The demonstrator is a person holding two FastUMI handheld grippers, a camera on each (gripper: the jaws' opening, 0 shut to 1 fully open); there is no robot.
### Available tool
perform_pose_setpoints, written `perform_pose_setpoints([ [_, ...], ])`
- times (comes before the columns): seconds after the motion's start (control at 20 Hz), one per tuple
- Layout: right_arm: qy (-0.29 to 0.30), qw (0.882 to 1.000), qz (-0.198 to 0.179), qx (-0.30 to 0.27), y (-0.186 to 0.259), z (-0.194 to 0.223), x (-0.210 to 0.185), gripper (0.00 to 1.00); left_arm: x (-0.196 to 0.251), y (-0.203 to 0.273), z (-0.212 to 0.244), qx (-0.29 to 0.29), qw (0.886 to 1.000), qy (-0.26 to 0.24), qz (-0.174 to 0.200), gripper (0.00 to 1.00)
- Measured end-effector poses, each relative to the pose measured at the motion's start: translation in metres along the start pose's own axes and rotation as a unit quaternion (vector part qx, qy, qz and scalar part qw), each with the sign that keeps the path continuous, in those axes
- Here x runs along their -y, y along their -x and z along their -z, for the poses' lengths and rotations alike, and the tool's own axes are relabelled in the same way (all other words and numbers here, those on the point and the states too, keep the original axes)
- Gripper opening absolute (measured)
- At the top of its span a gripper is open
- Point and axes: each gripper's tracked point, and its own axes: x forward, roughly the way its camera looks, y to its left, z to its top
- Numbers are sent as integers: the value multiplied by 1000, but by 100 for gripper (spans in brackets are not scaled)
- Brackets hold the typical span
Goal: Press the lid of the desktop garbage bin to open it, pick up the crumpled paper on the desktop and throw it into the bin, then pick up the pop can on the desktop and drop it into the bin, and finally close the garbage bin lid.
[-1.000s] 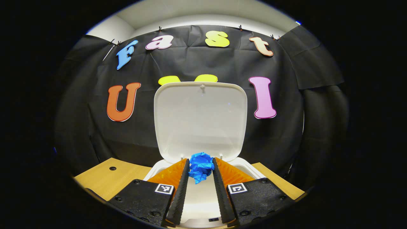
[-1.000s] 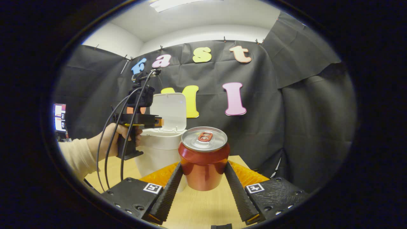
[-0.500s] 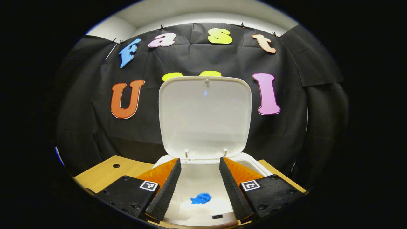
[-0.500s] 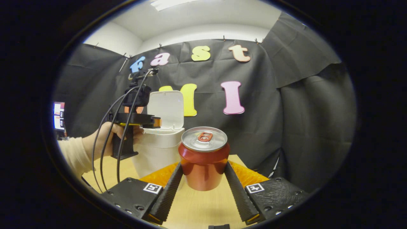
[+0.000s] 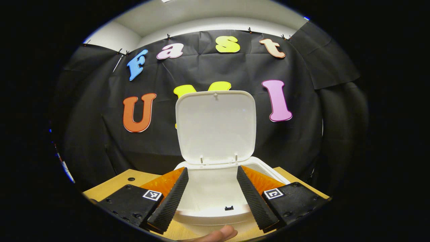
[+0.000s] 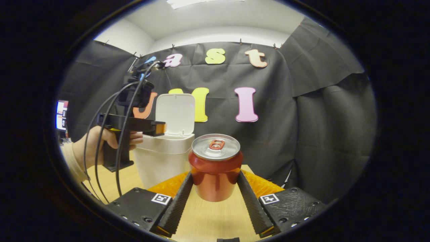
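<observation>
The right gripper grips the red pop can by its sides, upright, above the desk (no readable label). Farther left, a hand holds the left gripper, fingers spread and empty over the white bin, whose lid stands open.

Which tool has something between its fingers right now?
The right tool: its fingers clamp the red pop can. The left tool is open and empty.

I work in a recording booth: black cloth wall behind a wooden desktop, monitor glowing at far left.
</observation>
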Motion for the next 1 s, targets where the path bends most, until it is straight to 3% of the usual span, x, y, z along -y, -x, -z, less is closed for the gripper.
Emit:
perform_pose_setpoints([
  [0.25,8,1000,10,-3,-1,2,3,81,-14,54,7,12,1000,23,-16,97],
  [0.5,7,1000,19,-11,-5,4,0,81,-41,97,26,18,999,-2,-39,97],
  [0.7,-16,1000,-11,-20,-1,4,-17,81,-56,127,58,2,998,-30,-60,97],
  [1.0,-40,999,-10,-35,3,3,-19,81,-58,155,100,-38,999,-5,-35,97],
])
